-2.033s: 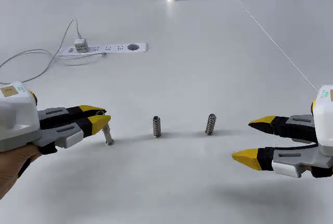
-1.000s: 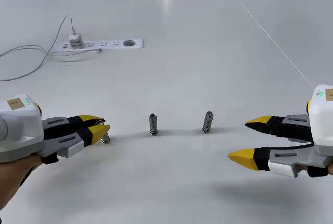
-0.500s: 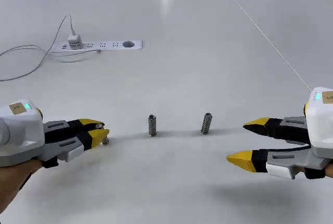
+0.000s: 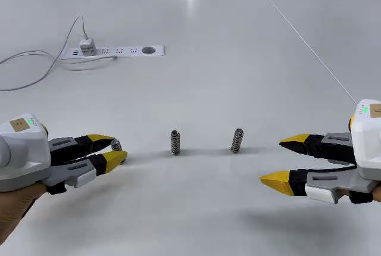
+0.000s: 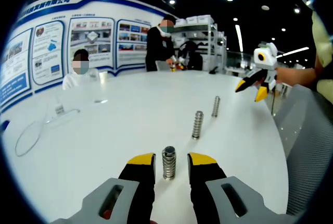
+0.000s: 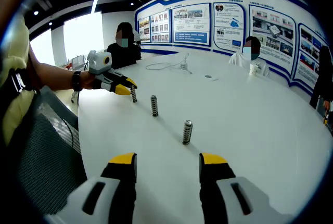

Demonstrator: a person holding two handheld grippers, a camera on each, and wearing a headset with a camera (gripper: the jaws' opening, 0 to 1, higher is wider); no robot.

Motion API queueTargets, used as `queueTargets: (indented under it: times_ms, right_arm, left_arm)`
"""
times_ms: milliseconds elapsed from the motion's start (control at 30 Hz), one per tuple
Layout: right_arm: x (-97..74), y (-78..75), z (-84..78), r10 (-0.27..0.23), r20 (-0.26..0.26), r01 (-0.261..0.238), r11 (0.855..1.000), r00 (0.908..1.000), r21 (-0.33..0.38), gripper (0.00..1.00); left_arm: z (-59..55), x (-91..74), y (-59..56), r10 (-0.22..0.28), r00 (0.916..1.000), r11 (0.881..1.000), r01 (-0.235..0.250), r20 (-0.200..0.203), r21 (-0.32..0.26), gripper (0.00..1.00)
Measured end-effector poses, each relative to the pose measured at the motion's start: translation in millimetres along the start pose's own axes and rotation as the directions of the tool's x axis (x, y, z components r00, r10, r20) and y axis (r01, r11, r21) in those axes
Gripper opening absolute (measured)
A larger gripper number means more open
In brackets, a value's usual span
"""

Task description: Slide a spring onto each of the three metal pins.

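Item one, white table (image 4: 238,59): over it I log my left gripper (image 4: 117,149), held level in a hand (image 4: 15,208) at the left and pointing right. My right gripper (image 4: 272,160) is held level at the right and points left, well apart from the row, its jaws wide and empty. Item two, change: the left jaws, nearly closed half a second ago, have parted a little and now flank the left spring (image 5: 168,162) with a thin gap on each side, gripping nothing. Item three, springs upright in a row near the table's front: the left one between those jaws, the middle spring (image 4: 175,142) and the right spring (image 4: 237,140) standing free.
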State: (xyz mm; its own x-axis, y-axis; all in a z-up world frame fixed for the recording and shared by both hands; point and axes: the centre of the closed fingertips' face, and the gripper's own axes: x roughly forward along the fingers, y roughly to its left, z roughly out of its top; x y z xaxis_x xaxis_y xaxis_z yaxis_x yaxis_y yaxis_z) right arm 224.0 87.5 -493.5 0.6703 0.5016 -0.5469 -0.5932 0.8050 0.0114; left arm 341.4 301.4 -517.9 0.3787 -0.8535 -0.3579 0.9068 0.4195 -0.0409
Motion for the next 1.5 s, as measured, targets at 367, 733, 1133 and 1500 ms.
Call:
queueTargets:
  times_ms: [367,733,1133,1500]
  right_arm:
    - [1.6,-1.1,0.4,0.003,0.004,-0.003,1.0,1.0,-0.001,0.5]
    - [2.2,-1.7,1.2,0.007,0.01,-0.007,1.0,0.9999,-0.004,0.51]
    - [2.3,-3.6,2.6,0.007,0.021,-0.007,1.0,0.9997,-0.013,0.52]
    - [3.8,-3.9,3.9,0.008,0.031,-0.007,1.0,0.9995,-0.026,0.55]
  left_arm:
    - [-2.6,-18.4,-2.1,0.039,0.9992,0.999,-0.038,0.008,-0.028,0.37]
    - [-5.6,-32.3,-13.5,0.057,0.9983,0.998,-0.057,0.012,-0.037,0.44]
    - [-11.9,-43.3,-31.3,0.057,0.9983,0.997,-0.057,0.011,-0.055,0.49]
    - [-21.1,-54.1,-40.7,0.077,0.997,0.993,-0.077,0.005,-0.085,0.52]
